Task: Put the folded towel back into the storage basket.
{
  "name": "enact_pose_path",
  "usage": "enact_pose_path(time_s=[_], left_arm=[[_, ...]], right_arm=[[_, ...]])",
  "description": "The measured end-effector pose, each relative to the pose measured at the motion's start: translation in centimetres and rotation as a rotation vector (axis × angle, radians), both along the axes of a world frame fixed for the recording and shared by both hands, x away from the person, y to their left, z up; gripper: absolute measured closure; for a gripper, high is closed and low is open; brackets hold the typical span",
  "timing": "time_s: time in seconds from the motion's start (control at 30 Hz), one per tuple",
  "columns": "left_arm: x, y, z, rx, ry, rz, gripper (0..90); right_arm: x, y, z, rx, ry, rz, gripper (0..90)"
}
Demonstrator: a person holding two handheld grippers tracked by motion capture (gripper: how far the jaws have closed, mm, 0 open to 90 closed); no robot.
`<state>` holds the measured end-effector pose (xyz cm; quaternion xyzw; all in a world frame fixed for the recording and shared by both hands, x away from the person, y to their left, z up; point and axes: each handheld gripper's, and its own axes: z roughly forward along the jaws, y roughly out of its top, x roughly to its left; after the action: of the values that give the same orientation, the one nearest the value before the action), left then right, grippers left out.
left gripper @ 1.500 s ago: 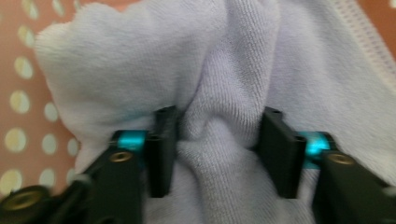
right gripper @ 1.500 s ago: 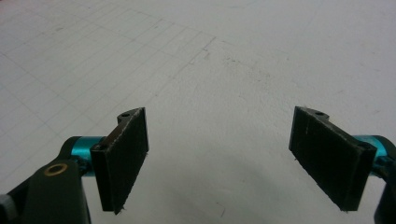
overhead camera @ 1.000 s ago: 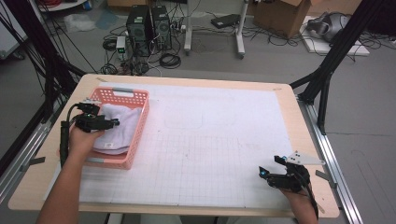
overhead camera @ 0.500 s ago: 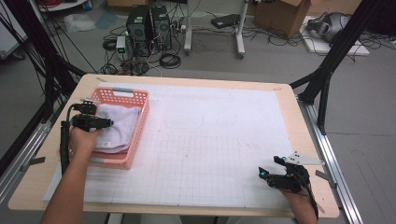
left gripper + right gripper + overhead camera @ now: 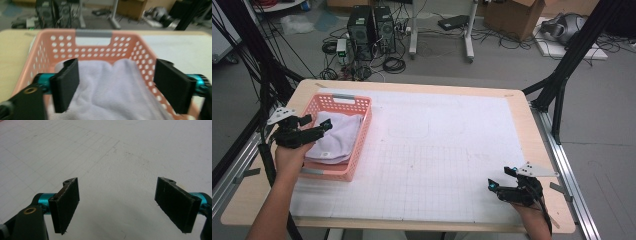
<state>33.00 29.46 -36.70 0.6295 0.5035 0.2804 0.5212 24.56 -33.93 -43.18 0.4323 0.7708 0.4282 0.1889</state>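
The folded white terry towel [image 5: 334, 141] lies inside the pink perforated plastic basket [image 5: 360, 142] at the table's left end — set down there, by the look of it. The left gripper [image 5: 116, 86] hovers just above it; its jaws have just been opening and now stand spread, the cloth below them, not pinched. The right gripper [image 5: 123, 206] waits wide open over the bare white gridded mat [image 5: 452, 165] near the front right edge — plenty of free room between.
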Motion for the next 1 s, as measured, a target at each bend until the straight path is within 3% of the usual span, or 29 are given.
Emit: enact_pose_path(time_s=[0.1,0.13,0.27,0.43,0.7,0.73,0.87,1.0], left_arm=[[-0.8,-0.3,0.2,-0.011,-0.031,-0.014,20.4],[-1.7,-0.8,0.3,-0.029,-0.069,-0.044,20.7],[-3.4,-2.3,0.5,-0.044,-0.11,-0.094,21.8],[-4.8,-4.5,0.8,-0.03,-0.155,-0.163,23.1],[-5.9,-7.3,1.0,-0.034,-0.173,-0.254,23.3],[-6.2,-8.2,0.9,-0.032,-0.175,-0.282,23.3],[-6.5,-9.8,0.7,-0.046,-0.18,-0.316,23.5],[-7.1,-12.5,0.2,-0.059,-0.196,-0.357,23.9]], right_arm=[[0.0,0.1,0.0,-0.004,-0.006,0.004,18.7],[0.0,0.1,0.0,-0.011,-0.011,0.005,18.7],[-0.1,0.1,0.2,-0.006,-0.021,0.004,18.7],[-0.2,0.0,0.2,-0.005,-0.036,0.001,18.7],[-0.3,0.1,0.5,0.004,-0.053,0.004,18.7],[-0.4,0.1,0.6,0.006,-0.06,0.008,18.7],[-0.4,0.1,0.6,0.008,-0.066,0.008,18.7],[-0.5,-0.1,0.6,0.012,-0.071,0.003,18.7]])
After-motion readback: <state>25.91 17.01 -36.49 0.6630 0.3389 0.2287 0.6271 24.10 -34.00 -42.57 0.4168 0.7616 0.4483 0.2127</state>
